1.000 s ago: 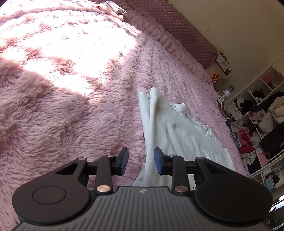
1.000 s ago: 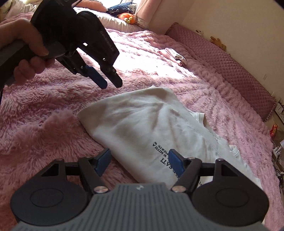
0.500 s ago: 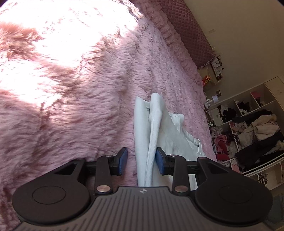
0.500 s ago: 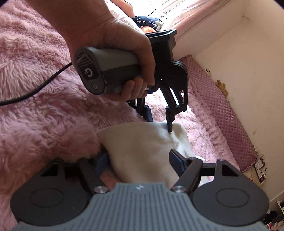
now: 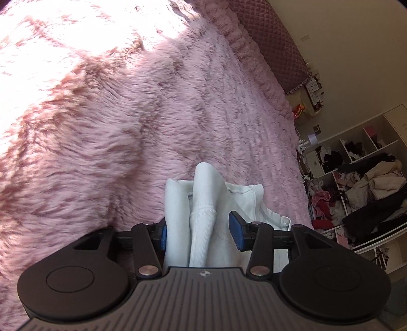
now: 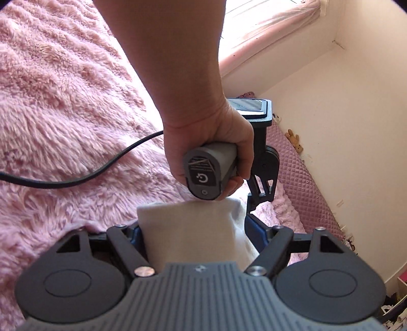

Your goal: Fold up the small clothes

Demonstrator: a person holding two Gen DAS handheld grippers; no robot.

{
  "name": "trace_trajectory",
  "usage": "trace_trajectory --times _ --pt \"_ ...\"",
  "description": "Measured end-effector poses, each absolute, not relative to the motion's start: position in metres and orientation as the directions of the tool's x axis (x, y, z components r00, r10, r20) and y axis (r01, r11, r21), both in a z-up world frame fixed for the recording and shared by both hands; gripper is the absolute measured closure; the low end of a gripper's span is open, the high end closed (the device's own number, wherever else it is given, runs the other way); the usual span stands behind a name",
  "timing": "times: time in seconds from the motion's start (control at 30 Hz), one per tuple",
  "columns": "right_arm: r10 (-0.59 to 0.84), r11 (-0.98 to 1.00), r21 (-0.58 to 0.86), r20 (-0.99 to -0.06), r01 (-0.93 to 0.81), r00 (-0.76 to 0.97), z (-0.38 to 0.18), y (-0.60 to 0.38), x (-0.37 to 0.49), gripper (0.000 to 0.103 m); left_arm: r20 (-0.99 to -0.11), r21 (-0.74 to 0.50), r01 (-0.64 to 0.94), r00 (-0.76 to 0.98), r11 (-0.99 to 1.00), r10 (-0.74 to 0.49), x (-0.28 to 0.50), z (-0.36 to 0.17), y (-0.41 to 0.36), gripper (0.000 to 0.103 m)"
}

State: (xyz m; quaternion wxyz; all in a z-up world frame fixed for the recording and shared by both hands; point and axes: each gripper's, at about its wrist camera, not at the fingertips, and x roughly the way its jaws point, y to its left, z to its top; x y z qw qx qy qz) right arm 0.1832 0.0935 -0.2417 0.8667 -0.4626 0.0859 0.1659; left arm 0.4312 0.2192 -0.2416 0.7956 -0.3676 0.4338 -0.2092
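My left gripper [image 5: 197,233] and right gripper [image 6: 194,238], jaws apart, straddle the shirt [image 5: 203,201] edge on the blanket [image 5: 101,127], ready to pinch for folding.

- Pink shaggy bedspread [image 5: 127,122], sunlit in patches.
- Quilted mauve headboard [image 5: 274,43] along bedspread edge.
- Open shelving [image 5: 361,183] beyond bedspread, stuffed with clothes.
- Curtained window [image 6: 267,23] above bedspread.

On my left wrist feed, sunlight blows out the pink fluffy blanket [image 5: 76,63] toward ten o'clock; fur there loses all texture. Toward six the blanket sits in soft shadow. On the right feed the window [image 6: 267,17] at one o'clock glares white. Both fisheye views bend and darken at the corners; nearby housing looks soft.
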Motion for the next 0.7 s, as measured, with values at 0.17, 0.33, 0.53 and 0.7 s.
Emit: trace_trajectory --times 0.17,0.33,0.53,0.7 --pt "0.224 0.477 -0.787 -0.322 -0.392 0.920 -0.246 0.100 0.167 0.095 -0.591 -0.688 0.064 0.528 0.723 -0.610 0.431 -0.232 0.213 0.079" --pt "0.229 0.533 -0.738 -0.345 -0.414 0.910 -0.232 0.091 0.166 0.097 -0.570 -0.689 0.064 0.566 0.722 -0.595 0.424 -0.215 0.207 0.085" --pt "0.199 0.653 -0.674 -0.287 -0.345 0.937 -0.189 0.064 0.171 0.097 -0.517 -0.695 0.123 0.599 0.709 -0.611 0.420 -0.178 0.188 0.085" --pt "0.132 0.731 -0.626 -0.262 -0.272 0.956 -0.162 0.030 0.166 0.097 -0.530 -0.662 0.161 0.589 0.732 -0.609 0.421 -0.148 0.147 0.085"
